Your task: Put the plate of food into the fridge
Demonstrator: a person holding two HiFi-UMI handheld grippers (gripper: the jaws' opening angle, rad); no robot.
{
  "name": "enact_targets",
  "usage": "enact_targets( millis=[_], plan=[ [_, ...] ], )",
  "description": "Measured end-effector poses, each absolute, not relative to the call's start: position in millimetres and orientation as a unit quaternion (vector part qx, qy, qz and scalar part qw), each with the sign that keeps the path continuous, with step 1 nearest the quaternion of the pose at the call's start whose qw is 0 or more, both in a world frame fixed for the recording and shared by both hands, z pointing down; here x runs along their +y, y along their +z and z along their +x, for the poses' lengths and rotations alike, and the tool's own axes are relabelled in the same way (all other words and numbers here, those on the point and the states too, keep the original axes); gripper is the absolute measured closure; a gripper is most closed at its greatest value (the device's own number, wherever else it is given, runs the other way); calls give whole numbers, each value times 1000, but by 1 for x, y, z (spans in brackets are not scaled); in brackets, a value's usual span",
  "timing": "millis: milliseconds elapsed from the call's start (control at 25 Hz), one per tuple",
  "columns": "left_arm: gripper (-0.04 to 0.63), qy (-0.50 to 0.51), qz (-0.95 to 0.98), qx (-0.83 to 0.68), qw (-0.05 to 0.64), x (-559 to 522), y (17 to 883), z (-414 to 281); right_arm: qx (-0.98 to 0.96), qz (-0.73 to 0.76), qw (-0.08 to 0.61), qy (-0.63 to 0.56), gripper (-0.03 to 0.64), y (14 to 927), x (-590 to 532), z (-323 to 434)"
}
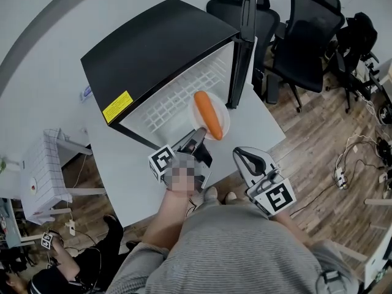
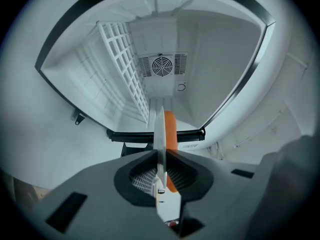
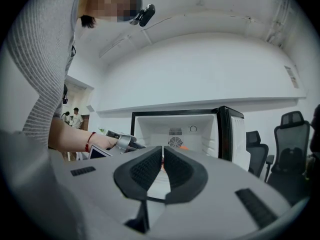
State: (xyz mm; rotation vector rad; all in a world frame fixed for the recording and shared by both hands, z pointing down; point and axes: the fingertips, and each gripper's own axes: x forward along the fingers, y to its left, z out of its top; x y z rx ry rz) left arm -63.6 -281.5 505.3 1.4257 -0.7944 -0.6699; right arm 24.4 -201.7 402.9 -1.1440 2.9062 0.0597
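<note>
A white plate (image 1: pixel 225 120) carrying an orange carrot (image 1: pixel 208 114) hangs at the mouth of the open black fridge (image 1: pixel 153 48). My left gripper (image 1: pixel 197 141) is shut on the plate's near rim. In the left gripper view the plate (image 2: pixel 160 134) shows edge-on between the jaws, the carrot (image 2: pixel 170 129) beside it, and the white fridge interior (image 2: pixel 200 69) lies straight ahead. My right gripper (image 1: pixel 242 156) hovers to the right over the table, shut and holding nothing. In the right gripper view its pads (image 3: pixel 150 169) meet, and the fridge (image 3: pixel 175 126) stands beyond them.
The fridge door (image 1: pixel 245 41) stands open at the right. A wire shelf (image 1: pixel 177 97) lies inside. The fridge rests on a white table (image 1: pixel 257 127). Office chairs (image 1: pixel 306 35) stand behind, a white cart (image 1: pixel 43 176) at the left, cables (image 1: pixel 349 164) on the wooden floor.
</note>
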Motion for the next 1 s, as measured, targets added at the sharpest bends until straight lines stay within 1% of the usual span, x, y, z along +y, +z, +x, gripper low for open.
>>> enact_targets(
  millis=[640, 1000],
  plan=[
    [540, -316, 596, -384, 630, -352, 533, -86, 927, -374, 0, 4, 601, 414, -218, 21],
    [540, -331, 577, -405, 627, -365, 546, -97, 927, -376, -4, 0, 601, 417, -223, 23]
  ],
)
